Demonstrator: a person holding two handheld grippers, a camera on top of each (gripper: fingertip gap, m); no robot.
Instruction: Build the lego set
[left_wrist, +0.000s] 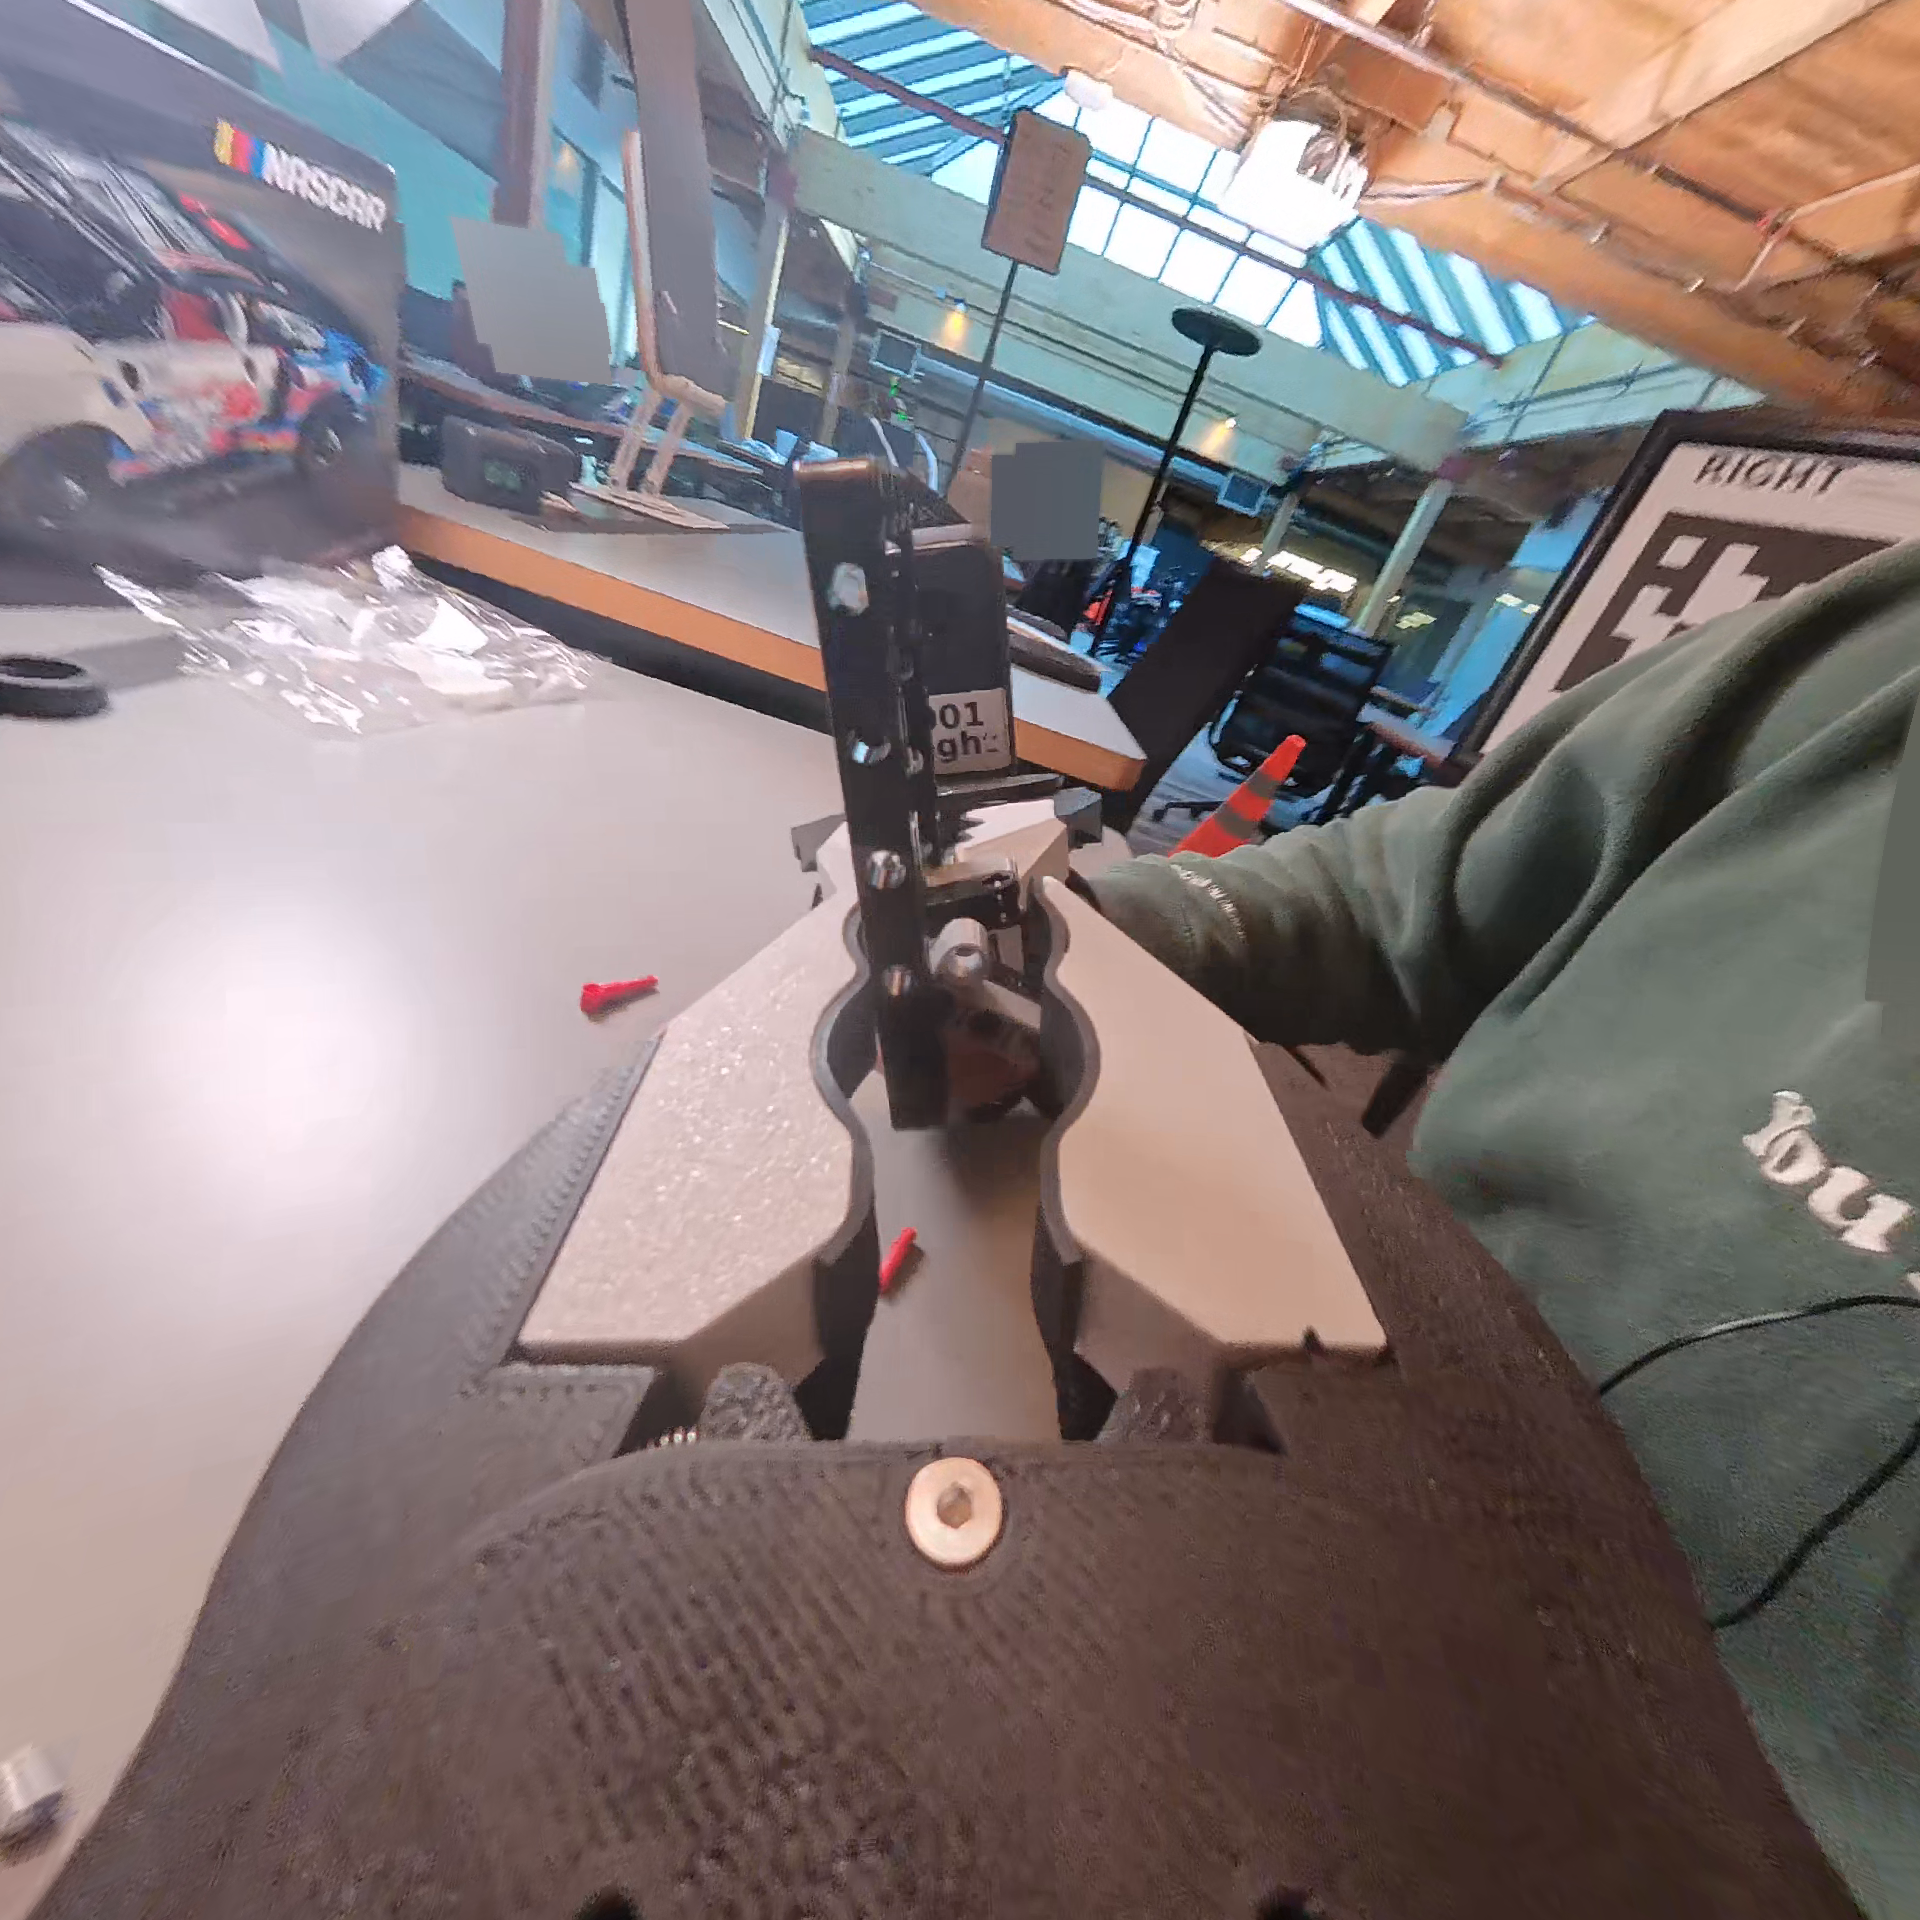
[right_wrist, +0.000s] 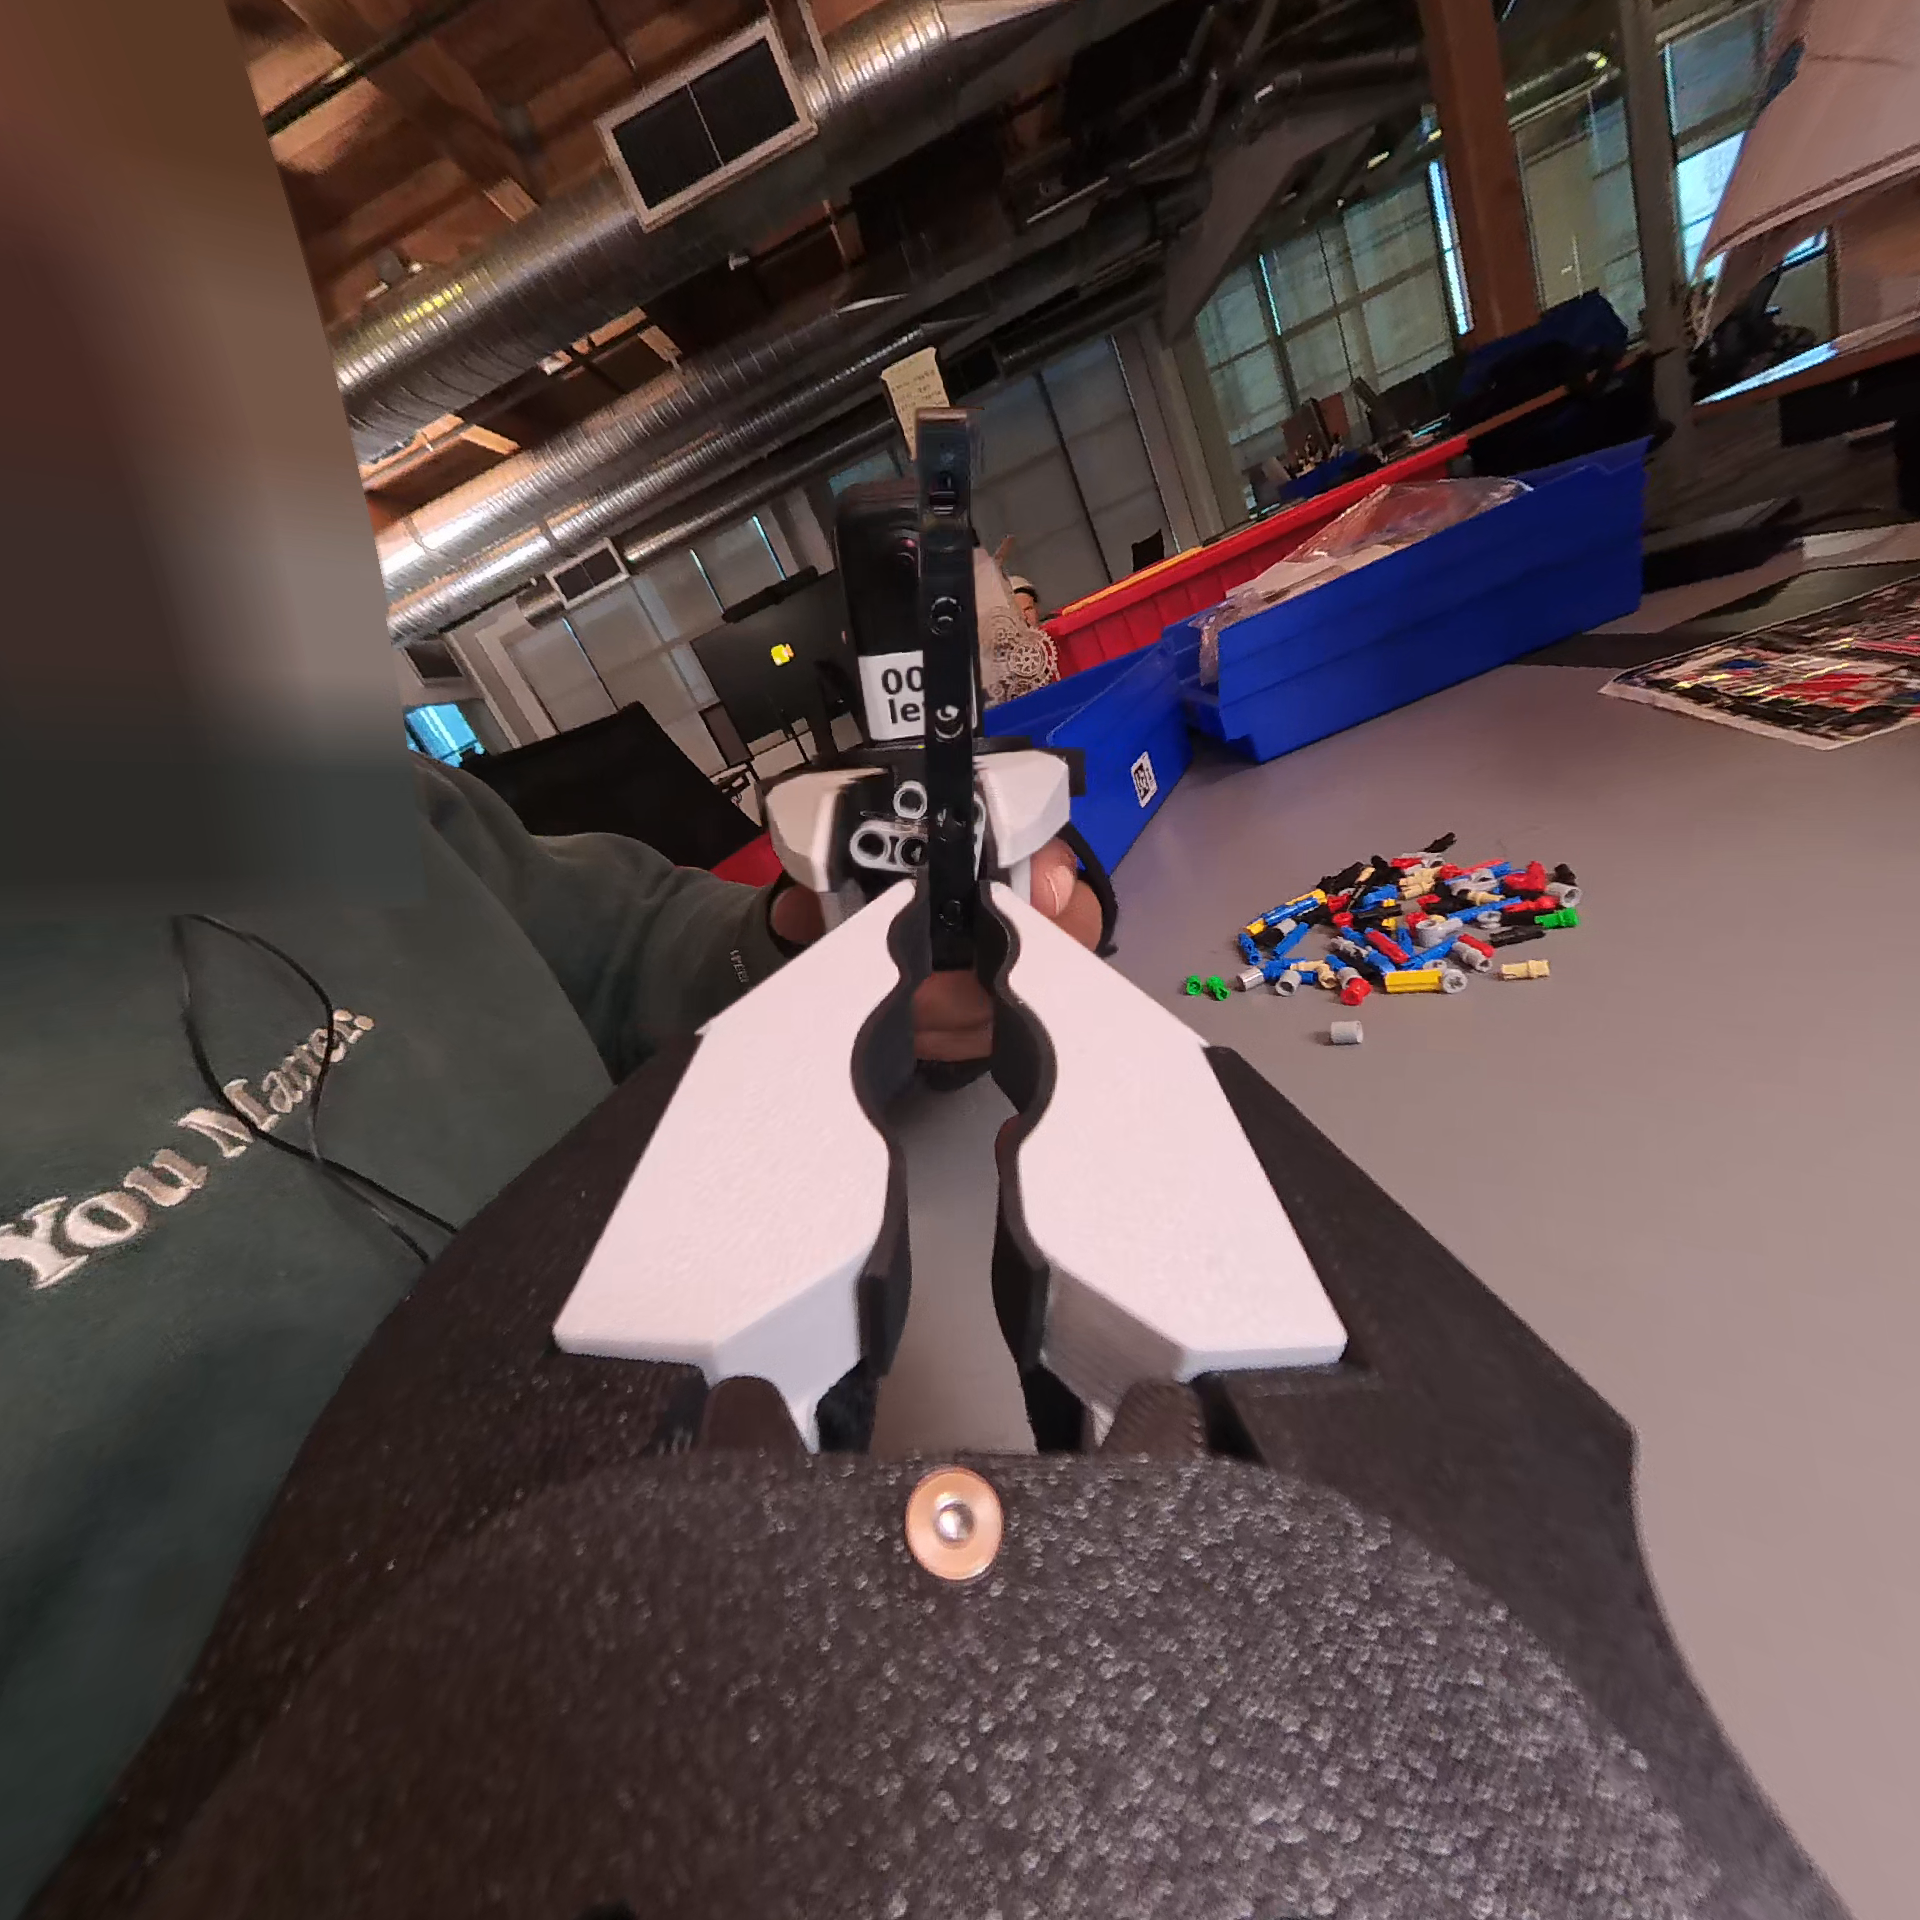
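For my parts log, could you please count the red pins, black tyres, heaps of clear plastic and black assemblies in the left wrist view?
red pins: 2
black tyre: 1
heap of clear plastic: 1
black assembly: 1
Total: 5

We find open tabletop (right_wrist: 1558, 1247) on our right short of the loose brick pile (right_wrist: 1403, 935) and blue bins (right_wrist: 1423, 634), while our two grippers crowd the middle.
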